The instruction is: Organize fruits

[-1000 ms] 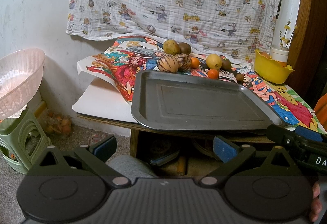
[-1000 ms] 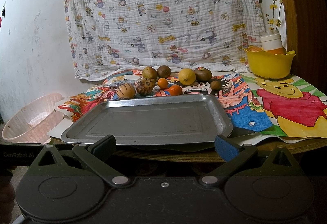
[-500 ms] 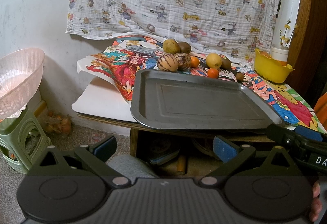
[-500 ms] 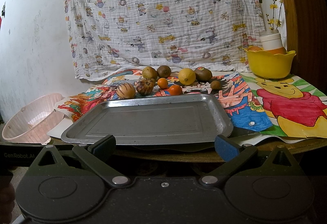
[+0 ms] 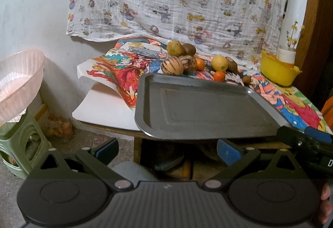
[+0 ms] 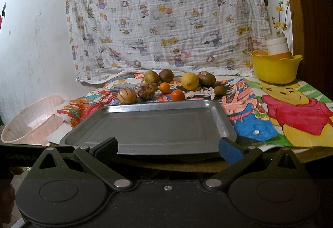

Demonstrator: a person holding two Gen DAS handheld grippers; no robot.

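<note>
An empty metal tray [image 5: 204, 107] [image 6: 154, 126] lies at the table's near edge. Behind it sit several fruits: two striped melons [image 6: 126, 95] [image 6: 146, 91], a lemon [image 6: 189, 81] [image 5: 219, 63], two small oranges [image 6: 178, 95] [image 6: 164, 87], kiwis [image 6: 206, 78] [image 6: 166, 75] and a greenish fruit [image 6: 151, 77] [image 5: 175, 48]. My left gripper [image 5: 167, 150] hangs open below and in front of the table edge, left of the tray. Just short of the tray's near rim, my right gripper [image 6: 168, 148] is open and empty.
A yellow bowl [image 6: 275, 68] [image 5: 278, 71] with a white bottle stands at the back right. A pink basket [image 5: 18, 82] [image 6: 31, 122] rests on a green stool [image 5: 18, 140] to the left of the table. A patterned cloth [image 6: 166, 20] hangs on the wall.
The left wrist view has shifted slightly; the tray and fruits have not moved. Both grippers stay open.
</note>
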